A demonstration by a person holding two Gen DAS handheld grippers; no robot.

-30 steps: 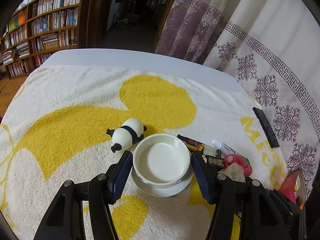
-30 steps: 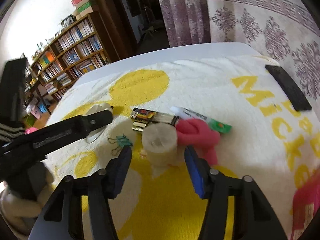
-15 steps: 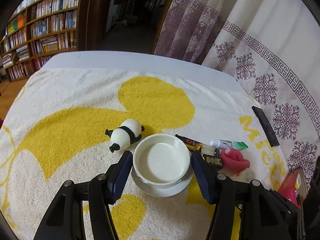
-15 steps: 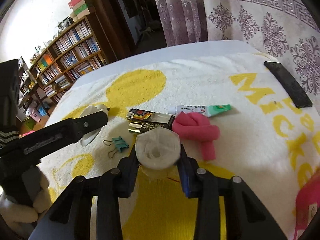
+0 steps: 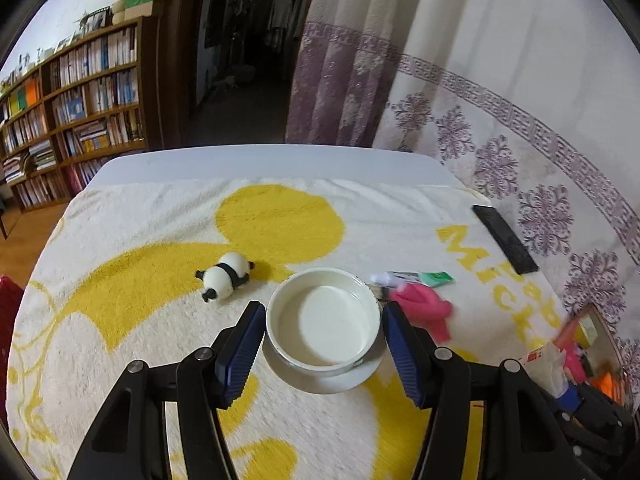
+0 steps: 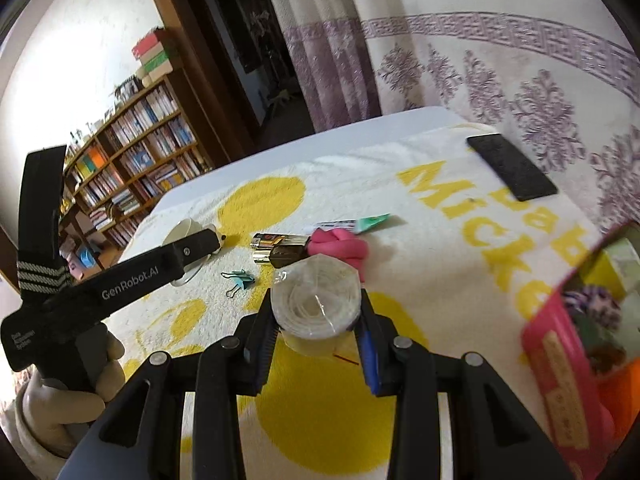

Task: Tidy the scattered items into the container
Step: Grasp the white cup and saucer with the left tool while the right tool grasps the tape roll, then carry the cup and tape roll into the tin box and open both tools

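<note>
1. My right gripper [image 6: 316,320] has just been closing and its pads now clamp the roll of clear tape [image 6: 314,304], lifted clear of the towel [image 6: 420,280].
2. My left gripper [image 5: 324,320] has a white bowl [image 5: 324,320] on a saucer between its blue pads. The pads sit just at the rim on both sides, and I cannot tell whether they press on it.
3. The pink container [image 6: 560,360] stands at the right edge of the right wrist view, open, with mixed items inside.
4. On the towel beyond the tape: a pink rolled item [image 6: 340,244], lighters [image 6: 276,248], a green-tipped tube [image 6: 360,222], a teal binder clip [image 6: 240,280].
5. A panda figurine [image 5: 226,276] lies on its side, left of the bowl.
6. A black phone [image 5: 504,240] lies near the towel's far right edge.
</note>
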